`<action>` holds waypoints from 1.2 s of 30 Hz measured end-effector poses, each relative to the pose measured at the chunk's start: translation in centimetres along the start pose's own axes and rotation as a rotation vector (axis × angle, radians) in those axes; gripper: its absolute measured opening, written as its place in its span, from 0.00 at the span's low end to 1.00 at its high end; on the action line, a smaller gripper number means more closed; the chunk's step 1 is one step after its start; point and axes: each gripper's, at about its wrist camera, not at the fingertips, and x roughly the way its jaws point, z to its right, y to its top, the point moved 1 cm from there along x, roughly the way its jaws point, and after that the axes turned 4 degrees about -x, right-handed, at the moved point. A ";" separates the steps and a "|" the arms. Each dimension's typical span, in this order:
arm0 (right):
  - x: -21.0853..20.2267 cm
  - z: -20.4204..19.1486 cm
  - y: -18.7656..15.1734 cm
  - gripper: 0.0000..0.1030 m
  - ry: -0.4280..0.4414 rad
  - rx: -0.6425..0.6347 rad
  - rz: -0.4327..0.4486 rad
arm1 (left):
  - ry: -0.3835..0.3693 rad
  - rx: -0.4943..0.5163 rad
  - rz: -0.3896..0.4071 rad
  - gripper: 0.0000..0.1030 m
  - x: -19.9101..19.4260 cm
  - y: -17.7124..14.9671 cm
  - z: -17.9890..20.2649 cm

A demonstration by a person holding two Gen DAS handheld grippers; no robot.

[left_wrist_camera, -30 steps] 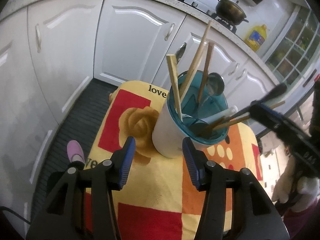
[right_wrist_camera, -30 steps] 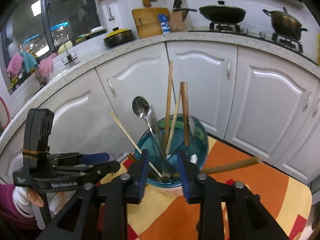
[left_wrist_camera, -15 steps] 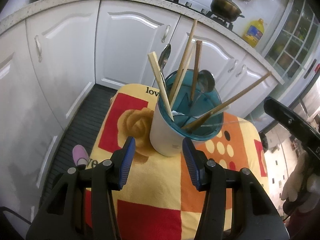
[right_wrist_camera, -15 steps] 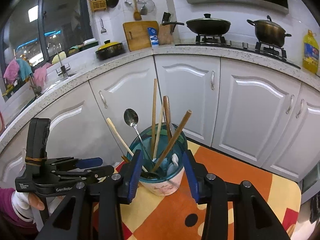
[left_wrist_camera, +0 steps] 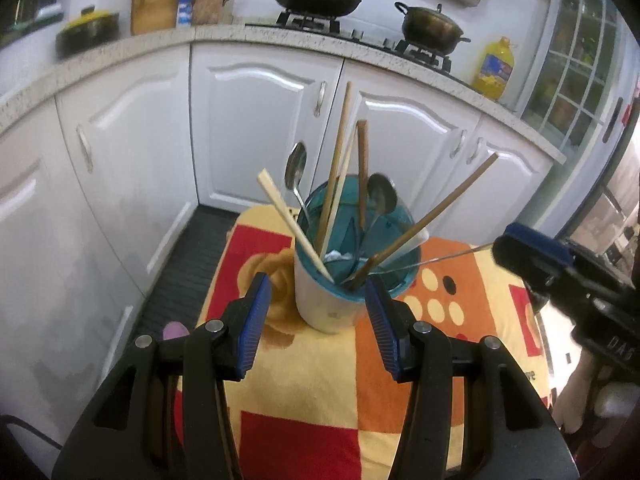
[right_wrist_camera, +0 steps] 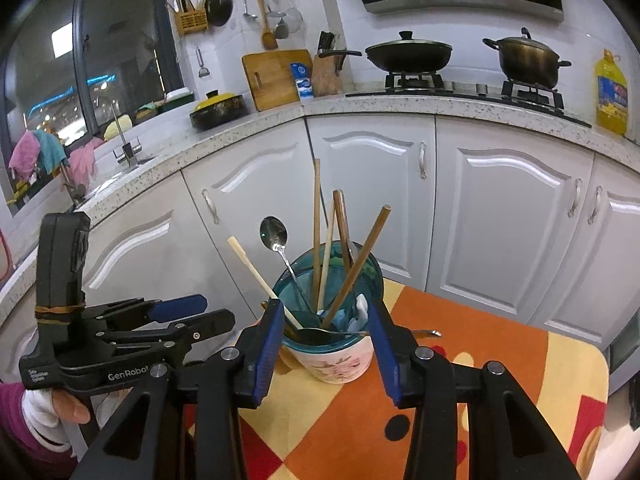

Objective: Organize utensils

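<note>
A white cup with a teal insert [left_wrist_camera: 324, 304] [right_wrist_camera: 340, 360] stands on the patterned table cloth [left_wrist_camera: 304, 376]. Inside it lean several wooden chopsticks [left_wrist_camera: 362, 168], a pale chopstick [left_wrist_camera: 288, 220], metal spoons [left_wrist_camera: 297, 168] and a long brown chopstick [left_wrist_camera: 440, 212] [right_wrist_camera: 360, 260]. A thin metal handle [right_wrist_camera: 430, 334] pokes out over the rim. My left gripper [left_wrist_camera: 316, 282] [right_wrist_camera: 212, 312] is open just short of the cup, touching nothing. My right gripper [right_wrist_camera: 325, 307] is open too, nothing between its pads. Its blue-padded tip [left_wrist_camera: 532, 240] sits well right of the cup.
White cabinets [right_wrist_camera: 496, 216] wrap around the small table. The counter holds a wok [right_wrist_camera: 408, 54], a pot [right_wrist_camera: 528, 58], a yellow oil bottle [right_wrist_camera: 610, 92] and a cutting board [right_wrist_camera: 276, 76]. A dark floor mat [left_wrist_camera: 184, 264] lies left of the table. A gloved hand [right_wrist_camera: 40, 412] holds the left gripper.
The right gripper let go of the long brown chopstick, which now leans in the cup, and its jaws widened. Both grippers pulled back and up from the cup.
</note>
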 end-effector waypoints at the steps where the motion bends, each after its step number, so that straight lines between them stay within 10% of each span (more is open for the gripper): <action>1: -0.1 -0.1 0.0 0.41 -0.003 0.003 0.002 | 0.002 0.004 0.004 0.47 -0.2 0.1 0.2; 36: -0.5 -1.5 -0.4 0.58 -0.096 0.007 0.008 | 0.070 0.056 0.082 0.47 -2.1 0.5 2.0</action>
